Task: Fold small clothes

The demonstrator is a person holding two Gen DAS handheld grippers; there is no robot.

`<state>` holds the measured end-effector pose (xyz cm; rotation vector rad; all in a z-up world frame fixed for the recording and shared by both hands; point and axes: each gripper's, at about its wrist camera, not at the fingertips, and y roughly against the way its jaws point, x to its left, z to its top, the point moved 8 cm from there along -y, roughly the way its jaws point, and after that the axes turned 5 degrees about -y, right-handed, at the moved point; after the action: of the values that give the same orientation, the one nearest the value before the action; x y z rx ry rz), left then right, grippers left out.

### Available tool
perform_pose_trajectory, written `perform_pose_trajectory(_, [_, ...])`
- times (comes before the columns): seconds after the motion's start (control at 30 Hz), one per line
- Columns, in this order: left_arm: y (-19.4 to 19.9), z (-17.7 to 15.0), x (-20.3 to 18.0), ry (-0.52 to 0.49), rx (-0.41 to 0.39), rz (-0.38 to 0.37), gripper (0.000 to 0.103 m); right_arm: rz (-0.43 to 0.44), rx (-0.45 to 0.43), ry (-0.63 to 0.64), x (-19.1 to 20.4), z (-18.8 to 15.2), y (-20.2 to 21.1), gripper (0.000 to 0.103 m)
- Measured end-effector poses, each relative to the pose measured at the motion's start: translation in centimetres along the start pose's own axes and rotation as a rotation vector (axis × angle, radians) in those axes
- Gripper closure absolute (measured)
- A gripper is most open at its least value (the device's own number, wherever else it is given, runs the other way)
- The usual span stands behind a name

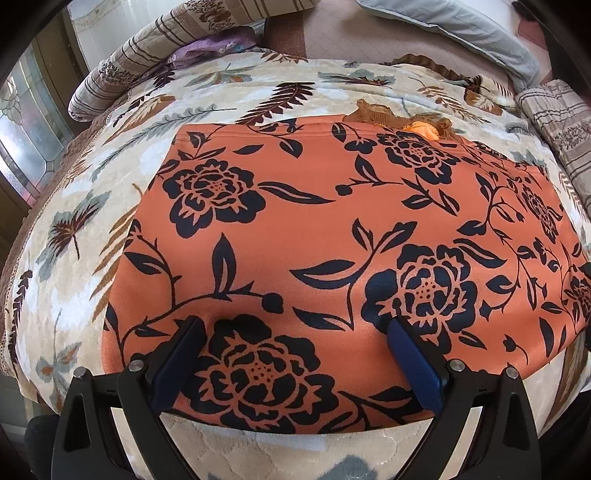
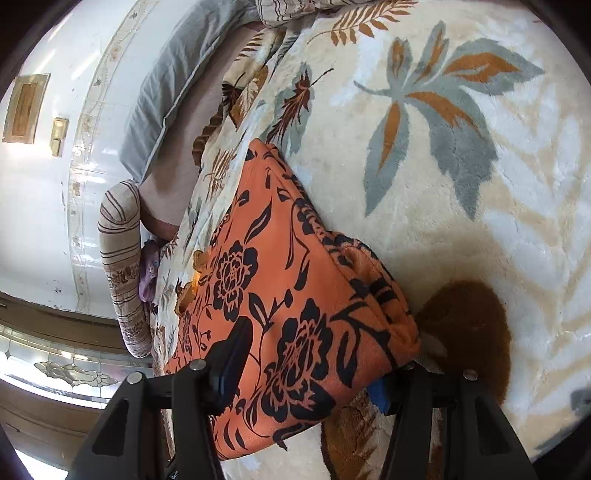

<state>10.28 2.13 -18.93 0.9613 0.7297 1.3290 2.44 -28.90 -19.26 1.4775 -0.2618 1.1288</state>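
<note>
An orange garment with dark blue flowers (image 1: 314, 221) lies spread flat on a cream leaf-patterned blanket (image 1: 129, 140). My left gripper (image 1: 295, 322) stands open over the garment's near edge, and both fingertips rest on the cloth, wide apart. In the right wrist view a thick folded corner of the garment (image 2: 277, 277) fills the gap of my right gripper (image 2: 314, 358). One finger (image 2: 236, 350) lies on top of the cloth, while the blue pad (image 2: 380, 398) of the other peeks out beneath it. Its jaws are wide apart and not squeezing the cloth.
A grey pillow (image 1: 461, 29) lies at the head of the bed. A striped rolled quilt (image 1: 122, 74) with a purple cloth (image 1: 207, 48) sits at the far left, and another striped roll (image 1: 561, 125) at the right. Brown lace trim (image 1: 391, 118) shows at the garment's far edge.
</note>
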Motion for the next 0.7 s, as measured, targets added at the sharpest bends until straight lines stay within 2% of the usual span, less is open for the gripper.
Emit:
perform_pose_trajectory(0.17, [-0.3,0.0,0.0,0.003,0.000,-0.008,0.004,-0.017,-0.004,0.025,0.2,-0.1,-0.1,0.045])
perform_pose_trajectory(0.3, [-0.2,0.0,0.1,0.005,0.002,-0.009,0.004,-0.046,-0.008,0.040,0.1,-0.1,-0.1,0.053])
perform_pose_trajectory(0.43, [1.2,0.8,0.0,0.006,-0.062,-0.003,0.004,-0.054,-0.010,0.044,0.2,-0.1,0.0,0.053])
perform_pose_trajectory(0.5, [0.6,0.6,-0.4,-0.010,-0.053,-0.008,0.004,-0.055,-0.012,0.037,0.2,-0.1,-0.1,0.052])
perform_pose_trajectory(0.53, [-0.7,0.0,-0.7,-0.025,-0.010,-0.003,0.004,-0.052,-0.012,0.035,0.3,0.0,-0.1,0.051])
perform_pose_trajectory(0.63, [-0.9,-0.1,-0.9,-0.031,-0.028,0.008,0.003,-0.066,-0.009,0.054,0.5,0.0,-0.1,0.051])
perform_pose_trajectory(0.67, [-0.7,0.0,-0.9,-0.032,-0.028,0.008,0.003,-0.075,-0.007,0.069,0.6,0.0,-0.2,0.054])
perform_pose_trajectory(0.7, [-0.3,0.2,-0.8,-0.029,-0.037,0.010,0.003,-0.094,-0.009,0.092,0.7,0.0,-0.3,0.070])
